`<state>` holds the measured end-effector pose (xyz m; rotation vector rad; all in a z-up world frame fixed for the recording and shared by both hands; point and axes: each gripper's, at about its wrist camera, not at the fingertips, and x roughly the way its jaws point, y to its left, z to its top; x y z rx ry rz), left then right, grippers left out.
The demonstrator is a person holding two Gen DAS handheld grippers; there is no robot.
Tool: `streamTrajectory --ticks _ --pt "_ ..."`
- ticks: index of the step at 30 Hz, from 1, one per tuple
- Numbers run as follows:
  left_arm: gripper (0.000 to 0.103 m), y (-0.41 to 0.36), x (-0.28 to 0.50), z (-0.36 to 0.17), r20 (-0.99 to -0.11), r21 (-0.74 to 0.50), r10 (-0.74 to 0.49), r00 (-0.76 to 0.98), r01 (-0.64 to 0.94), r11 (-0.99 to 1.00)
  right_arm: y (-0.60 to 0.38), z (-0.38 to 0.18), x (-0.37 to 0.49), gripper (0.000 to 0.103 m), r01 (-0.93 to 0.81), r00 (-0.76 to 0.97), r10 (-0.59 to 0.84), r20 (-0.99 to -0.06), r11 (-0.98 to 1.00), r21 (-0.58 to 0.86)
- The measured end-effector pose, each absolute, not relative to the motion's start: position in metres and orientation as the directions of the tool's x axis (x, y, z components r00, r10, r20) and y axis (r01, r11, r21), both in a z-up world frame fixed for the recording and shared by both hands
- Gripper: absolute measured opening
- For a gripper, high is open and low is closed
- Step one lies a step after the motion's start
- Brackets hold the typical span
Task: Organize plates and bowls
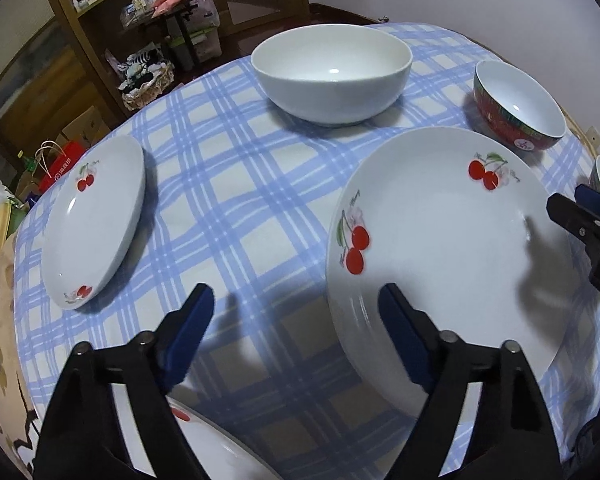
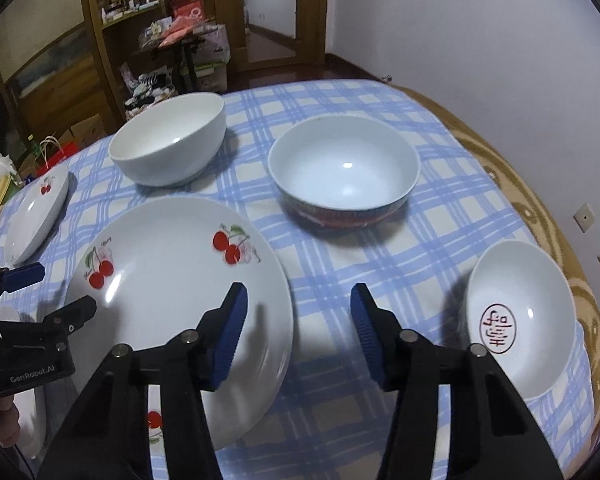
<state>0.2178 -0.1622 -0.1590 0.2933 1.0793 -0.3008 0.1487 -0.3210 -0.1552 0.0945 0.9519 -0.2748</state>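
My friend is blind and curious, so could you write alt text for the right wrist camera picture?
An open right gripper hovers over a blue checked tablecloth, its left finger above a large cherry-print plate. Beyond stand a plain white bowl and a red-sided bowl; a small bowl with a red seal sits right, and the left gripper enters at left.
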Motion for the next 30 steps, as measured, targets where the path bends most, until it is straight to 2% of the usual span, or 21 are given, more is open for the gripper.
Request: streamTrajectory --ticks 2,5,6,7,9,10,13,26,30 --pt "0.07 -0.163 0.217 -0.161 -0.895 0.08 -0.103 0.434 0.385 0.919 -0.321 -0.159 0.15 0.049 0.274 0.537 -0.183 -0.823 0.961 -0.035" --pt "0.048 -0.163 0.216 -0.162 -0.903 0.023 -0.155 0.402 0.405 0.914 -0.323 -0.164 0.151 0.037 0.272 0.52 -0.159 -0.839 0.962 -0.014" --pt "0.035 -0.163 0.215 -0.162 -0.904 -0.004 -0.179 0.388 0.412 0.911 -0.324 -0.165 0.152 0.033 0.272 0.515 -0.153 -0.843 0.962 -0.008" --pt "0.027 -0.164 0.215 -0.162 -0.909 -0.032 -0.203 0.365 0.425 0.905 -0.324 -0.166 0.151 0.028 0.273 0.513 -0.15 -0.845 0.962 -0.005" --pt "0.022 -0.166 0.213 -0.161 -0.913 -0.048 -0.215 0.347 0.431 0.901 -0.324 -0.168 0.152 0.019 0.273 0.495 -0.145 -0.857 0.962 -0.005" --pt "0.019 -0.167 0.212 -0.161 -0.912 -0.055 -0.221 0.346 0.431 0.901 -0.324 -0.169 0.151 0.018 0.276 0.489 -0.137 -0.861 0.961 0.004" --pt "0.018 -0.163 0.211 -0.161 -0.908 -0.081 -0.242 0.341 0.423 0.902 -0.327 -0.17 0.15 0.013 0.281 0.488 -0.106 -0.867 0.959 0.04" --pt "0.02 -0.159 0.215 -0.166 -0.906 -0.12 -0.259 0.334 0.386 0.915 -0.335 -0.174 0.152 0.011 0.284 0.506 -0.018 -0.862 0.947 0.148" --pt "0.019 -0.159 0.215 -0.167 -0.904 -0.12 -0.263 0.336 0.391 0.912 -0.335 -0.173 0.155 0.01 0.291 0.51 -0.032 -0.86 0.947 0.137"
